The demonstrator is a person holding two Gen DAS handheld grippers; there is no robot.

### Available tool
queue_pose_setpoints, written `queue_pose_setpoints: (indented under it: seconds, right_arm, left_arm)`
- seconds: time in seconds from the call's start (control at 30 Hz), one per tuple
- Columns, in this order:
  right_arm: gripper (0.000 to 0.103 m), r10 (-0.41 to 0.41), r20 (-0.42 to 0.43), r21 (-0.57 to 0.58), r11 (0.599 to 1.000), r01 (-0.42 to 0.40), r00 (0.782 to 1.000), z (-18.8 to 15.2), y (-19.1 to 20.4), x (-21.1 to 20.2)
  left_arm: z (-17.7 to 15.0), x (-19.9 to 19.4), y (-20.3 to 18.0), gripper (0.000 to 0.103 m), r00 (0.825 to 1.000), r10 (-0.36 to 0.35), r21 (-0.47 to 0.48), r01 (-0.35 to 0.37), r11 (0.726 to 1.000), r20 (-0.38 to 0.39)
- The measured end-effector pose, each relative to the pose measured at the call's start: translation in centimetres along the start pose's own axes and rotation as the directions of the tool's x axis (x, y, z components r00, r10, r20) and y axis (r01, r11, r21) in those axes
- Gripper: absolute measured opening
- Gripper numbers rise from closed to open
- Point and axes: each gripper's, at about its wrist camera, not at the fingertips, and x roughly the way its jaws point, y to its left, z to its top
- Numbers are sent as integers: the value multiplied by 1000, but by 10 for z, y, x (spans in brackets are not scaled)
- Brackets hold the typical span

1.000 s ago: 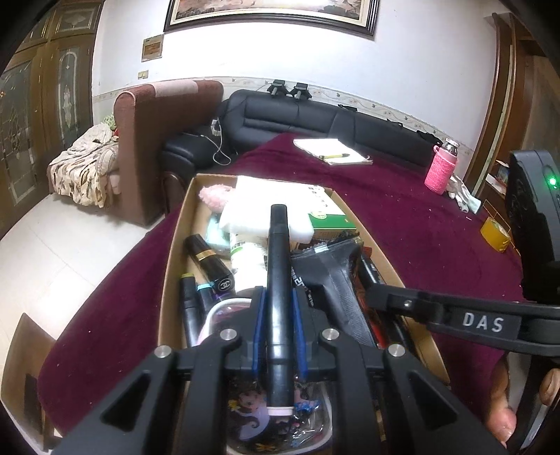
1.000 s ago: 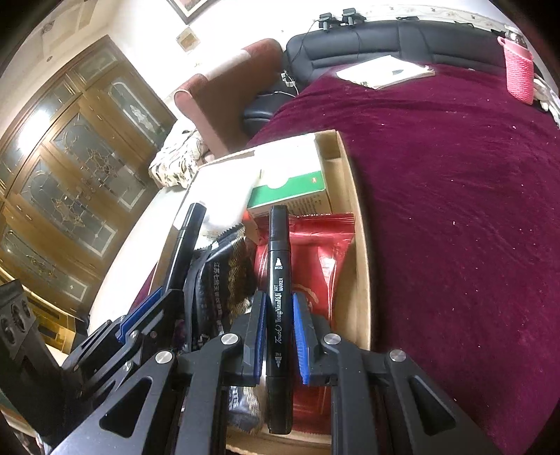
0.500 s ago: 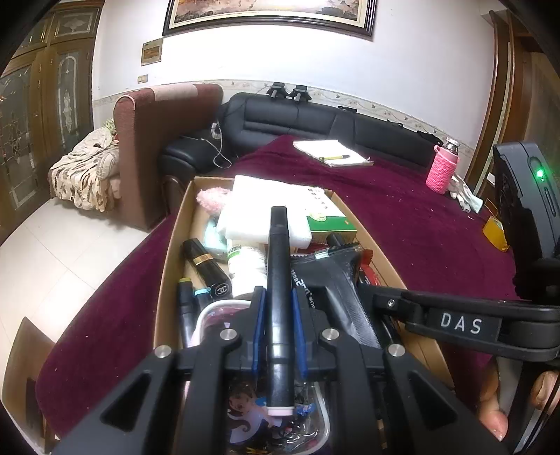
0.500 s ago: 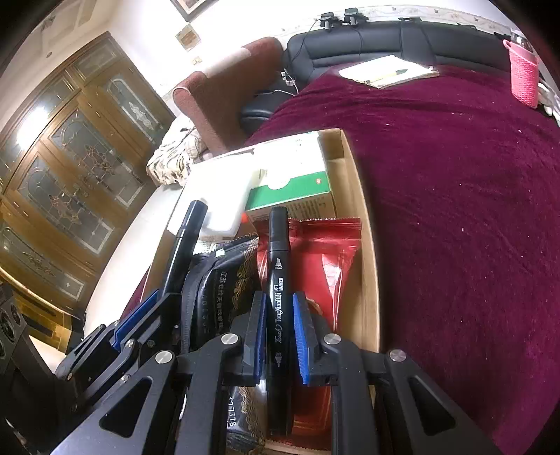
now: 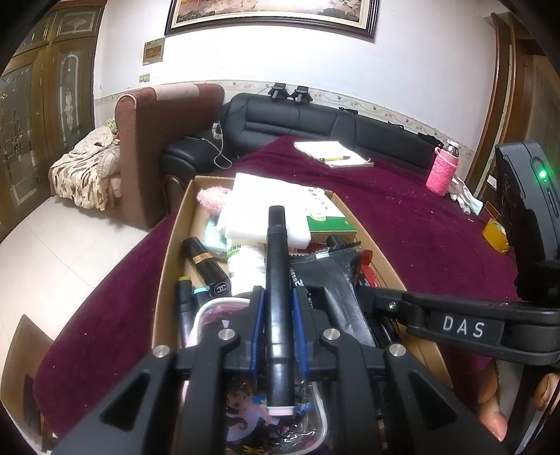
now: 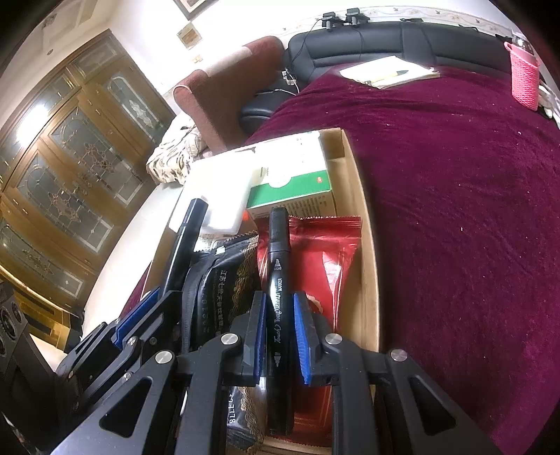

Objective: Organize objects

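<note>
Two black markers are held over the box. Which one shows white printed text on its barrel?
The marker in the right gripper: white lettering runs along its barrel. The marker in the left gripper looks plain black.

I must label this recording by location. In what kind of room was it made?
Most likely a home living room: a black leather sofa along the wall, a large framed painting above it, and tall wooden cabinet doors with patterned glass. The work surface is covered with dark red velvet cloth.

The red pouch (image 6: 329, 252) lies partly under the marker (image 6: 278, 297), its print perhaps unreadable.
</note>
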Motion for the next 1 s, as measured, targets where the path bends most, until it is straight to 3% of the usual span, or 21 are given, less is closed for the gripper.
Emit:
queue_pose_setpoints:
  seconds: [0.07,0.13,0.27,0.4,0.5,0.53,0.57,0.63,0.7,0.77,0.87,1.0]
  right_arm:
    - [20,-6,0,-8,1000,6,1000,0,1,-2]
    - [22,-18,13,-20,1000,18,1000,0,3,-6]
    - [41,-50,42,-36,998,52,998,2,7,-17]
    - [45,-43,100,-31,998,46,994,2,6,-40]
    - [67,-65,165,-54,996,75,984,0,12,-63]
    - [80,-82,196,-59,994,95,977,-2,13,-72]
    - [91,-112,245,-65,989,132,963,-6,15,-83]
    - [103,-157,333,-65,980,189,930,-14,15,-101]
    - [103,-157,407,-66,977,201,900,-28,11,-119]
    - [103,-146,437,-77,977,199,888,-40,6,-127]
    - [103,-263,391,-112,937,330,882,-58,2,-125]
    - [103,-252,412,-99,943,318,876,-78,-10,-133]
  left_arm:
    - [0,0,0,22,1000,-1,-7,1,1000,-1]
    - [1,-2,-1,37,1000,0,-9,0,1000,4]
    - [3,-8,1,59,1000,19,-26,-18,999,24]
    - [8,-24,3,77,997,21,-40,-18,999,74]
    - [12,-39,0,87,992,24,-41,-19,999,121]
    - [12,-44,1,89,990,28,-41,-22,999,142]
    - [13,-50,0,92,984,38,-40,-31,999,175]
    - [11,-62,-2,103,968,63,-35,-56,998,242]
    - [9,-70,-6,103,955,109,-24,-107,994,275]
    - [9,-71,-12,103,954,183,-14,-185,983,238]
    - [9,-68,-16,103,965,224,43,-231,972,135]
    - [3,-71,-22,103,942,315,121,-328,937,112]
